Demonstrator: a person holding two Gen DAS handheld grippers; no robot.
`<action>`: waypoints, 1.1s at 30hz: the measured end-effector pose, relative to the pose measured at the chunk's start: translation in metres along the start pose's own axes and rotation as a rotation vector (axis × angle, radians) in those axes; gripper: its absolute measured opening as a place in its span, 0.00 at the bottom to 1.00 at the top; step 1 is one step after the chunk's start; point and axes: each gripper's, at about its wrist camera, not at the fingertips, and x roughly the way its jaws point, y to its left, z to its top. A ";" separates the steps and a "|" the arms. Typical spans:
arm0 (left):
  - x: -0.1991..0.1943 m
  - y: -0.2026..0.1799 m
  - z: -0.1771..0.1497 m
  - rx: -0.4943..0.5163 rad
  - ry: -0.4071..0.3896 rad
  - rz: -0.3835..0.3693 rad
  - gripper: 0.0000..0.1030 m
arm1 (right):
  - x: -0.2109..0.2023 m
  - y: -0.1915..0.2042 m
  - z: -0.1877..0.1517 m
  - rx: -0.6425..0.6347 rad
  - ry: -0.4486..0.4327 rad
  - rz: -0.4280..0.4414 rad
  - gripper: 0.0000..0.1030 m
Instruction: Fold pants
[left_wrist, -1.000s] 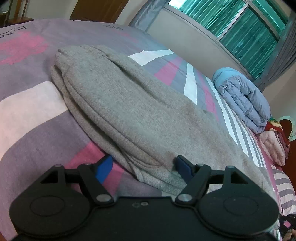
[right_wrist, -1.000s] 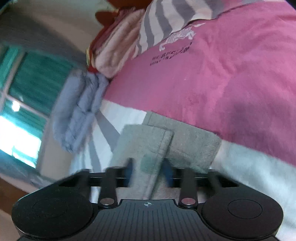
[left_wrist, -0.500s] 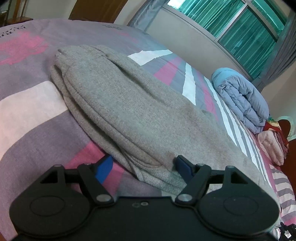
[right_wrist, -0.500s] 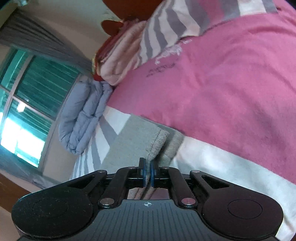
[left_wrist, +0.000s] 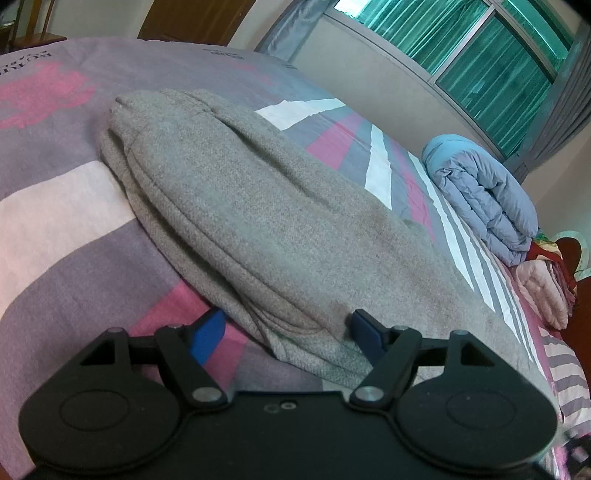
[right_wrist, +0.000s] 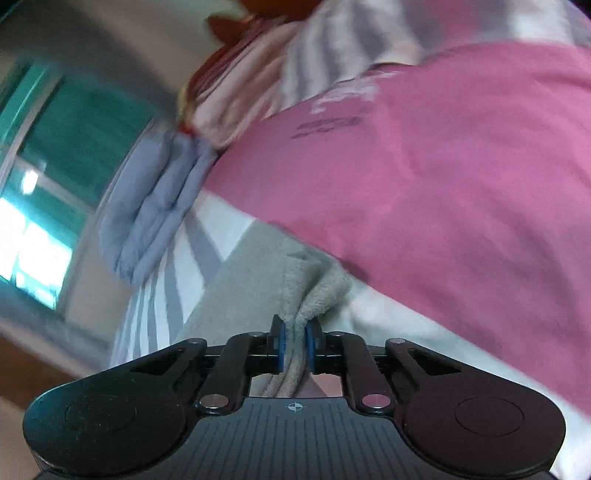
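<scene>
Left gripper: my left gripper (left_wrist: 286, 328) sits low over the bed with its blue fingers (left_wrist: 207, 330) spread wide apart, clasping nothing; the near edge of the pants lies between them, the left pad beside the fabric, the right one against it.

Pants: the grey pants (left_wrist: 240, 206) lie along the bedspread, doubled lengthwise with layered seams showing along their left edge. They run from my left gripper up and away to a rounded far end. In the right wrist view the same pants (right_wrist: 258, 269) show as a grey strip ending in a bunched corner.

Bedspread: the bedspread (left_wrist: 48, 229) has pink, grey and white blocks and stripes under and around the pants; in the right wrist view a broad pink panel of the bedspread (right_wrist: 443, 177) fills most of the frame, with faint lettering on it.

Quilt: a folded pale blue quilt (left_wrist: 480, 195) rests near the far right edge of the bed, well apart from the pants, below the window (left_wrist: 480, 48) with its green curtain.

Right gripper: my right gripper (right_wrist: 295, 345) is clamped tight on a bunched corner of the pants, the grey fabric squeezed between the blue pads and puffing out just ahead of them. This view is blurred.
</scene>
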 end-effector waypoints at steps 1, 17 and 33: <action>0.000 0.000 0.000 0.003 0.001 0.000 0.67 | -0.007 0.008 0.005 -0.044 -0.029 0.032 0.11; 0.001 0.004 0.001 -0.011 -0.005 -0.016 0.69 | -0.054 -0.015 -0.028 -0.031 -0.158 0.032 0.41; -0.041 0.007 -0.010 0.038 -0.035 -0.031 0.55 | -0.001 0.111 -0.193 0.027 0.331 0.364 0.40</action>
